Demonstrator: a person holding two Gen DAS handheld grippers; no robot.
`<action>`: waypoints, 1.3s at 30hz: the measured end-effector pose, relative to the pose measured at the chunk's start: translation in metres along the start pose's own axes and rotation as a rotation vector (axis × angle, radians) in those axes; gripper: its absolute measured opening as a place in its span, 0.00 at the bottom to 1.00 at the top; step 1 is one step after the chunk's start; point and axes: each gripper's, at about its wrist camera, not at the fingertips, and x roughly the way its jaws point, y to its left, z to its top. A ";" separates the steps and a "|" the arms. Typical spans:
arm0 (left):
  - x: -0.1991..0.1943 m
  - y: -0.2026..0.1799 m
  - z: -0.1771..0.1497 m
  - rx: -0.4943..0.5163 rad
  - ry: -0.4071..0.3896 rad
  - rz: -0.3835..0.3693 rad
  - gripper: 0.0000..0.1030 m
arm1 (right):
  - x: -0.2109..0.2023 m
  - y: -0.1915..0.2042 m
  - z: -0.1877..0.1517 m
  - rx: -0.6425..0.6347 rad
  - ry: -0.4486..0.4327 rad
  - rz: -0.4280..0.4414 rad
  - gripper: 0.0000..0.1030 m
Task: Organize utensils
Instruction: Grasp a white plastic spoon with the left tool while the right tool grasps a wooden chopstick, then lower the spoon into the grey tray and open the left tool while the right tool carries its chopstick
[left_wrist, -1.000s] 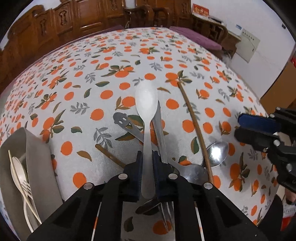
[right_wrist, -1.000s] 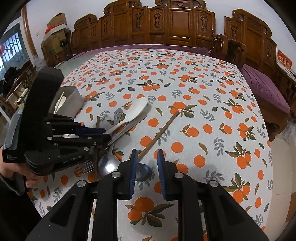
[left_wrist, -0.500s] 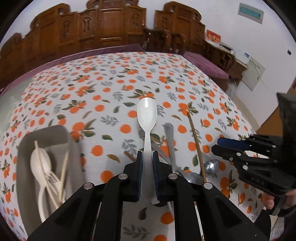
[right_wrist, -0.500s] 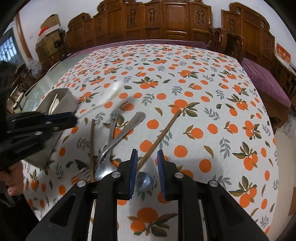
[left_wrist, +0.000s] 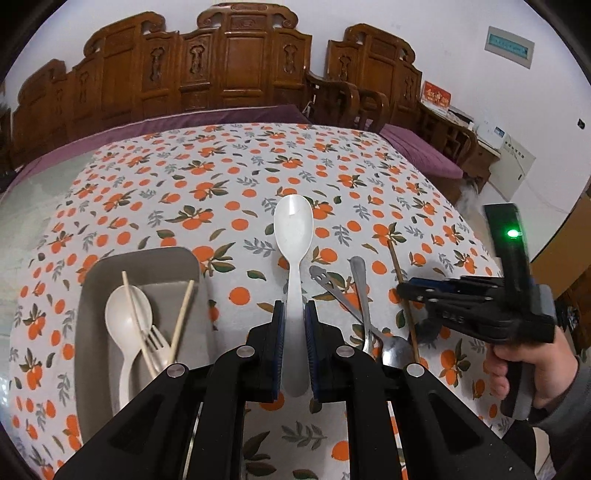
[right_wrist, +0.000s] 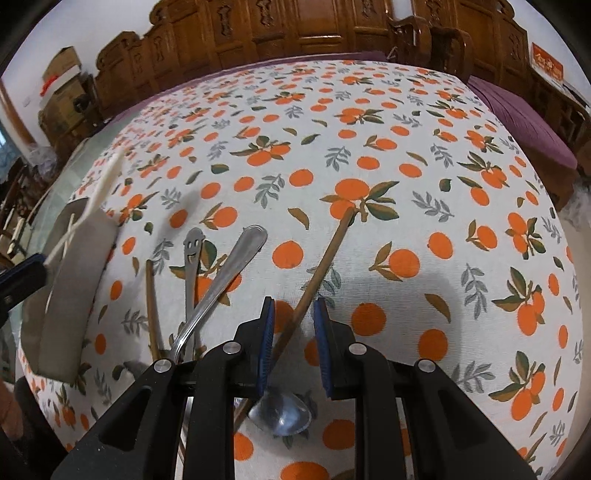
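My left gripper (left_wrist: 294, 314) is shut on a white plastic spoon (left_wrist: 294, 236), held above the table with its bowl pointing away. A grey tray (left_wrist: 94, 295) at the left holds a cream spoon (left_wrist: 127, 325), a fork and chopsticks. My right gripper (right_wrist: 293, 321) is open, low over a wooden-handled spoon (right_wrist: 325, 258) whose handle runs between the jaws. Metal utensils (right_wrist: 221, 280) lie just left of it. The right gripper also shows in the left wrist view (left_wrist: 410, 291). The tray shows in the right wrist view (right_wrist: 70, 295).
The table wears a cloth with orange fruit print (left_wrist: 229, 177). Carved wooden chairs (left_wrist: 229, 62) stand behind the far edge. A purple cushioned bench (left_wrist: 421, 155) is at the right. The table's right edge is near my right hand.
My left gripper has lifted the white spoon off the pile and swung left toward the tray. My right gripper has dropped closer around the wooden-handled spoon.
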 end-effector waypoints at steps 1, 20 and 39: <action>-0.002 0.000 0.000 0.000 -0.004 -0.001 0.10 | 0.002 0.003 0.001 0.003 0.005 -0.009 0.23; -0.052 0.019 -0.008 0.001 -0.072 0.011 0.10 | 0.011 0.025 0.007 0.064 0.056 -0.199 0.06; -0.065 0.078 -0.032 -0.075 -0.057 0.098 0.10 | -0.049 0.061 0.021 0.007 -0.066 -0.067 0.06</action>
